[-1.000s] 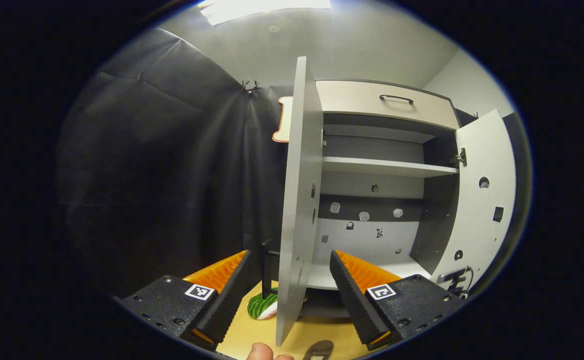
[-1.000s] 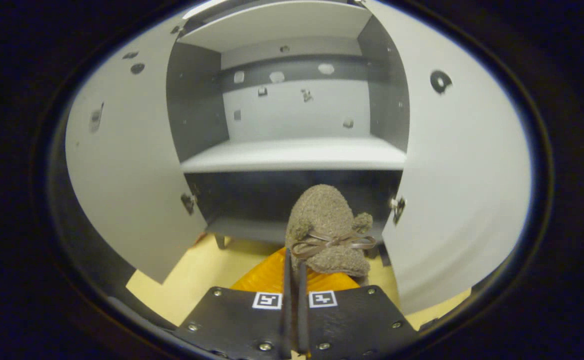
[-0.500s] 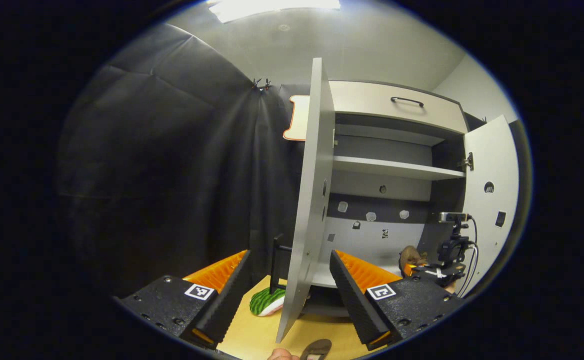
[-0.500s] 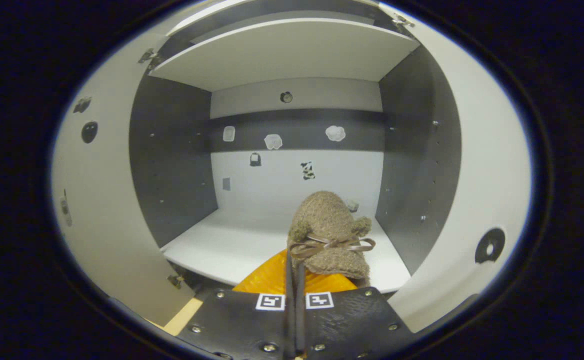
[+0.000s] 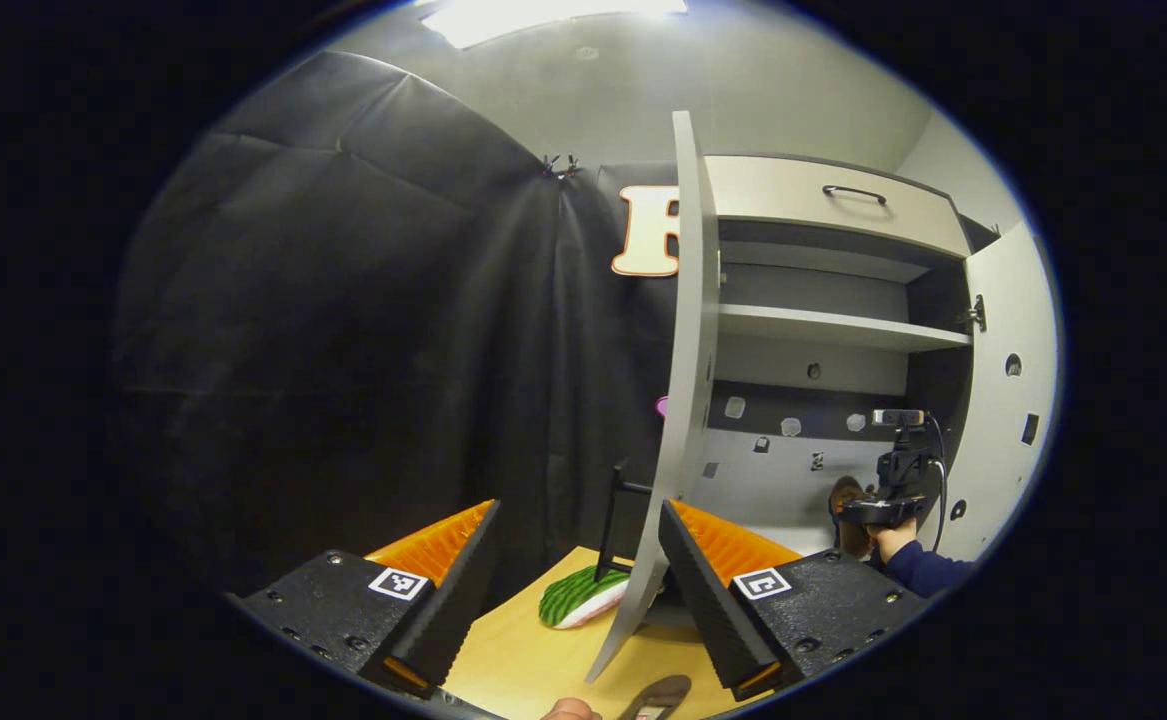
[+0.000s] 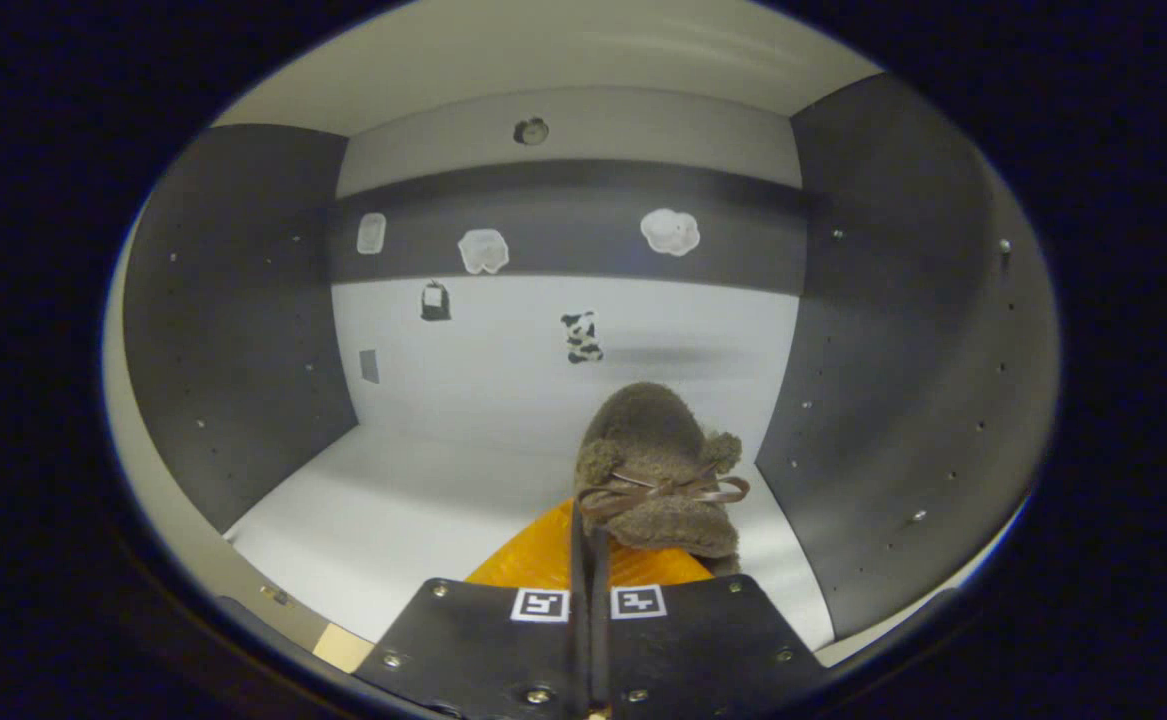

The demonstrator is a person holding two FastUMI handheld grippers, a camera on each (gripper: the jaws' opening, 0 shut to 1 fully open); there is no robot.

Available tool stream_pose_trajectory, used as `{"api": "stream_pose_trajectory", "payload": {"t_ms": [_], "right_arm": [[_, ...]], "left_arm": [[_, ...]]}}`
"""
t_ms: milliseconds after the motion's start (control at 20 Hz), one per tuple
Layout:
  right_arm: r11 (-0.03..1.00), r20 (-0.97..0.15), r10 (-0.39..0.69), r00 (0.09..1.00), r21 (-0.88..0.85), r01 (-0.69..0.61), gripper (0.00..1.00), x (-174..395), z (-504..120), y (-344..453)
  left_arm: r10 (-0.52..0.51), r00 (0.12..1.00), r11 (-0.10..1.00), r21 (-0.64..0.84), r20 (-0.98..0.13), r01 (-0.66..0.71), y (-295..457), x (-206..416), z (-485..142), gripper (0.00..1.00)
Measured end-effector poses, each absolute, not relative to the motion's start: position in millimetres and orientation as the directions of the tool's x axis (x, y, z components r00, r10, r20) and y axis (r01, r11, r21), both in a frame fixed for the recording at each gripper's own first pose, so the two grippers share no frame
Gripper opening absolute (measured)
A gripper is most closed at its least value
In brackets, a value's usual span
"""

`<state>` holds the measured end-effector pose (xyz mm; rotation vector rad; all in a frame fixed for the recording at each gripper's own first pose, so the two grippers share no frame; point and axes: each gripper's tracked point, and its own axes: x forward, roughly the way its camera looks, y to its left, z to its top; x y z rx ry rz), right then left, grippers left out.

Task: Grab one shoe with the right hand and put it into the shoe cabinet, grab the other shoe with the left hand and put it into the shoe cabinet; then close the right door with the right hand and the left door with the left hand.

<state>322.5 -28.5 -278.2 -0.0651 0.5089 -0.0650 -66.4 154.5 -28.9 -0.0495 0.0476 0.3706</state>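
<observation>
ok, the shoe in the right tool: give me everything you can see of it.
The shoe is a brown fuzzy slipper, fleece-like, with a thin brown ribbon bow across its top. The right tool is shut on it, toe pointing away. It is inside the cabinet's lower compartment, above the pale bottom shelf, near the right side wall; whether it touches the shelf cannot be told. The left gripper view shows it low inside the cabinet.

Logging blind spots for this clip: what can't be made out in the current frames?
- Right gripper view: whether the brown shoe touches the cabinet floor; the right gripper hides its underside.
- Left gripper view: the second shoe is cut off by the bottom edge.
- Left gripper view: the left door hides part of the striped object.
</observation>
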Motion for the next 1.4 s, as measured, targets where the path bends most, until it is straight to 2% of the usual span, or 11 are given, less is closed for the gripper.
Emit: {"api": "stream_pose_trajectory", "payload": {"t_ms": [450,550,600,700,800,850,900,1000,1300,1350,1400], "right_arm": [[0.997,-0.580,-0.070,0.812,-0.021,0.071,0.02,336,-317,-33],[0.998,-0.577,-0.058,0.815,-0.013,0.062,0.11,333,-312,-29],[0.998,-0.575,-0.061,0.816,-0.016,0.063,0.29,332,-310,-28],[0.998,-0.573,-0.064,0.817,-0.019,0.064,0.41,325,-304,-26],[0.998,-0.573,-0.063,0.817,-0.019,0.063,0.46,313,-297,-24],[0.998,-0.568,-0.062,0.821,-0.019,0.061,0.43,304,-290,-23],[0.998,-0.556,-0.058,0.829,-0.020,0.056,0.46,297,-282,-21],[0.999,-0.521,-0.038,0.853,-0.021,0.031,0.43,275,-257,-15],[0.999,-0.325,0.045,0.945,0.012,-0.043,0.43,200,-138,12],[0.998,-0.292,0.056,0.955,0.027,-0.050,0.46,186,-117,14],[0.998,-0.258,0.062,0.964,0.037,-0.054,0.43,173,-97,15]], "left_arm": [[0.392,0.916,0.918,-0.033,-0.082,-0.395,157,-66,-36,0.95],[0.387,0.919,0.920,-0.033,-0.076,-0.390,155,-68,-34,0.95],[0.386,0.920,0.921,-0.033,-0.071,-0.389,155,-69,-33,0.95],[0.384,0.921,0.922,-0.029,-0.064,-0.386,155,-72,-31,0.95],[0.374,0.925,0.926,-0.025,-0.062,-0.376,152,-78,-30,0.95],[0.366,0.929,0.930,-0.026,-0.060,-0.368,149,-81,-29,0.95],[0.355,0.933,0.934,-0.029,-0.059,-0.357,146,-84,-29,0.95],[0.332,0.941,0.942,-0.037,-0.064,-0.334,141,-86,-31,0.93],[0.202,0.976,0.977,-0.055,-0.085,-0.207,108,-84,-40,0.95],[0.174,0.980,0.982,-0.062,-0.093,-0.180,101,-81,-44,0.95],[0.144,0.984,0.986,-0.069,-0.103,-0.152,93,-79,-49,0.95]]}}
